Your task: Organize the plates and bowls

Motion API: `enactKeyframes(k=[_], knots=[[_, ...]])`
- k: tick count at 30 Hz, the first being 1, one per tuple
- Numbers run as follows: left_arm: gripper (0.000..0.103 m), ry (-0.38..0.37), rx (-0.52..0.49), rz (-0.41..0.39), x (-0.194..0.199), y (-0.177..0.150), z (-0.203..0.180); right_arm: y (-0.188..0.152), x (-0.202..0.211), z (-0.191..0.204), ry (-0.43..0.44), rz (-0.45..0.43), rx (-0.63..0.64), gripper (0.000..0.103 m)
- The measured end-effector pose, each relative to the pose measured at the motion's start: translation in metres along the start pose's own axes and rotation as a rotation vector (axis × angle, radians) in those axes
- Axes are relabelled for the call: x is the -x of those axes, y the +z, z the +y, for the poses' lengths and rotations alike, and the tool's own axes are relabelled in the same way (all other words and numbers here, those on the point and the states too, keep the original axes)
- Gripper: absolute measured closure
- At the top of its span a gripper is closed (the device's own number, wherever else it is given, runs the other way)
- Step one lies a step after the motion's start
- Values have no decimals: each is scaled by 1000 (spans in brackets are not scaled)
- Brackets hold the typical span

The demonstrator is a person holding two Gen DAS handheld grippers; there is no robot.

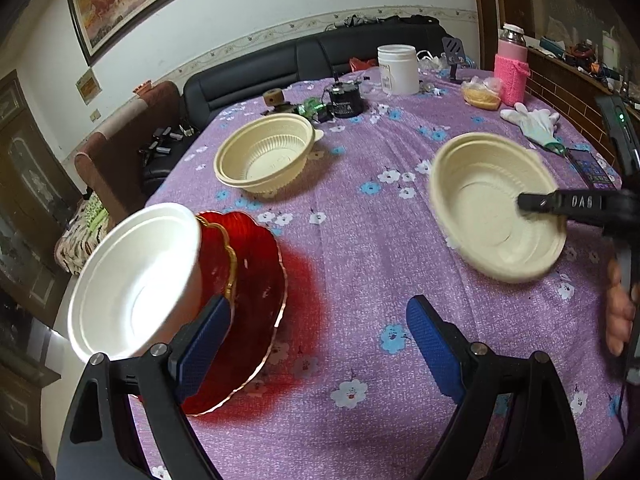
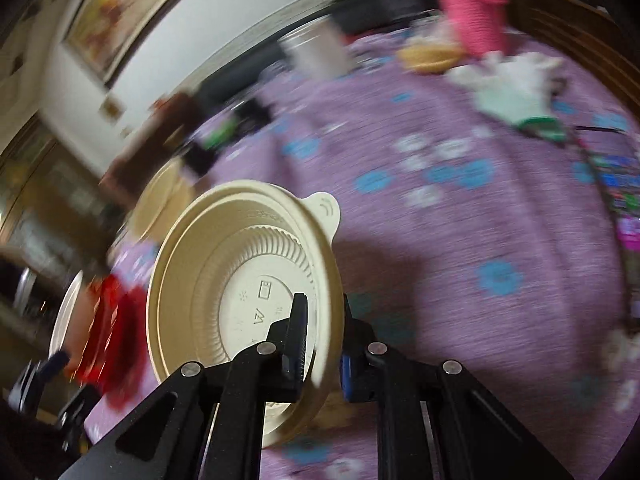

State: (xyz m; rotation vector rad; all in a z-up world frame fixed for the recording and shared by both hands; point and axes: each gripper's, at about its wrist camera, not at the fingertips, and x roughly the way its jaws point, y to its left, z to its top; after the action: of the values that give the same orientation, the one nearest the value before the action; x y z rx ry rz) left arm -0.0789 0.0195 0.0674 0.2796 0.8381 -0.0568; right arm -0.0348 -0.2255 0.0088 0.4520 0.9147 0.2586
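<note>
— Cream plastic, that bowl (image 2: 244,288) the right gripper (image 2: 320,340) is holding: its jaws are pinched shut on the rim, one finger inside and one outside, and the bowl is hanging tilted on edge, clear of the purple cloth (image 2: 460,240).

— Where is it sitting in the scene?

— Toward the right side of the table, at middle depth. From the left wrist view the black finger (image 1: 560,204) is reaching into the bowl from the right, and part of a hand (image 1: 618,308) is showing at the right edge.

— And the other claw?

— The left gripper (image 1: 320,344) is standing wide, with nothing between its blue pads (image 1: 434,344). Its left finger is lying close against the red dish; whether it is touching, I cannot tell.

— What else is waiting among the dishes?

— A second cream bowl (image 1: 266,156) is resting upright farther back and left of centre. Nearer, on the left, a white bowl (image 1: 138,280) is leaning tilted on a red glass dish (image 1: 256,304) with a gold scalloped edge.

— And beyond those?

— Along the far edge, a white jar (image 1: 398,64), a pink bottle (image 1: 512,68) and a dark round gadget (image 1: 344,100) are standing. A white glove (image 1: 534,120) is lying at the far right, with a phone (image 1: 592,168) just nearer than it. The right wrist view is blurring everything but the held bowl.
</note>
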Motion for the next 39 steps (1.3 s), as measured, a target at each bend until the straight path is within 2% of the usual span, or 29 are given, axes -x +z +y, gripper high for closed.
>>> enactKeyframes(k=[3,6,11,16,21,24,26,27,28,29,33,39], knots=[[14,-27,7,28,-7,2,-2,-7,-10,15,18,22,61,88],[14,-93,49,60,-15,8,-1,-12,-15,20,3,23,84,87],[14,-155,104,101,-33,20,-6,-10,-14,17,-18,12,84,86],[14,-237,142,125,-51,38,-17,-9,-6,21,-28,-26,93,80],[14,-233,141,163,-76,48,-30,-10,-4,23,-48,-32,106,80],[15,-258,144,195,-90,48,-37,-10,-2,22,-43,-33,102,80],[34,-295,140,208,-96,47,-42,-10,0,22,-44,-45,103,80],[59,-304,131,218,-98,46,-44,-10,2,23,-46,-52,109,80],[77,-311,128,229,-100,46,-45,-11,2,24,-46,-53,114,80],[80,-320,134,237,-101,45,-45,-12,2,24,-46,-53,117,81],[80,-315,164,199,-93,44,-38,-14,4,27,-47,-64,132,85],[80,-285,137,138,-69,42,-35,-18,6,33,-39,-87,156,85]])
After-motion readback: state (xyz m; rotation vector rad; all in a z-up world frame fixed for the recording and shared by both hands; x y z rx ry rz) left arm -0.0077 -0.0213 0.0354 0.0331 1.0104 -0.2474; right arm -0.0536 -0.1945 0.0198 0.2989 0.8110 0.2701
